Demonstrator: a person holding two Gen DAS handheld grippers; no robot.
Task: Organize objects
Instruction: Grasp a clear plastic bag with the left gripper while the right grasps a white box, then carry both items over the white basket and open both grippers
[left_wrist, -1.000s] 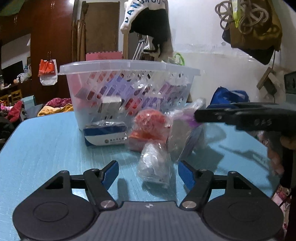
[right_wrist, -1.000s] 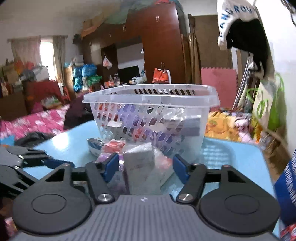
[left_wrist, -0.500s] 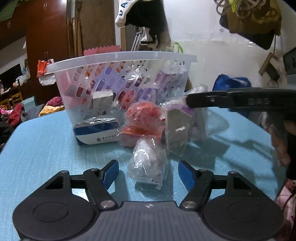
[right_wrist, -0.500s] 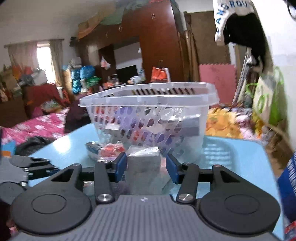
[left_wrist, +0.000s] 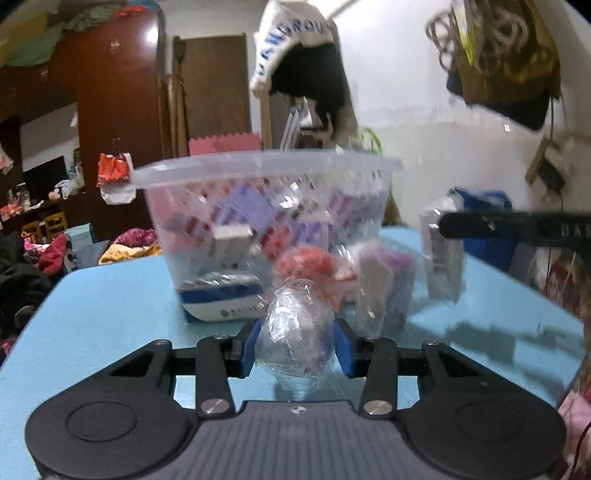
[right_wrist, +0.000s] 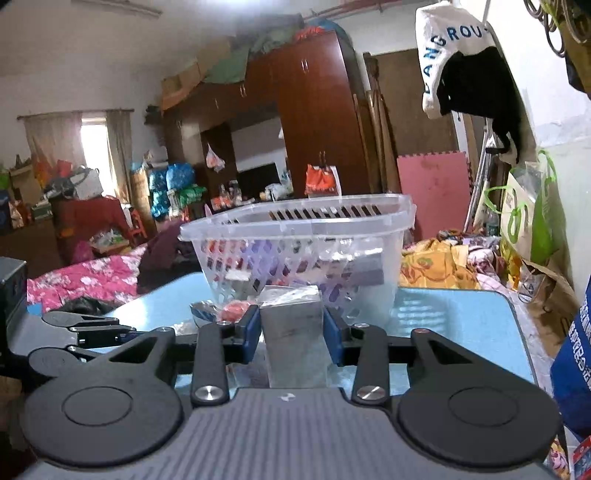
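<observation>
A blue table (left_wrist: 92, 314) carried a clear plastic basket (right_wrist: 295, 221), already partly filled with boxes, standing toward its far edge. A blue-and-white box (left_wrist: 221, 299) lay at the basket's foot, with a red bundle (left_wrist: 306, 262) and other wrapped packets just beside it. The right tool (right_wrist: 291, 334) was closed on a grey wrapped box (right_wrist: 293, 332), held upright with its long axis vertical, lifted clear of the table in front of the basket. The left tool (left_wrist: 295, 347) was closed on a clear plastic-wrapped bundle (left_wrist: 295, 332), its long axis also roughly vertical and its narrow end pointing down toward the near edge; whether it had left the table could not be told. Both items appeared mid-pickup. The next move would likely call for raising each above the basket's rim before letting go.
</observation>
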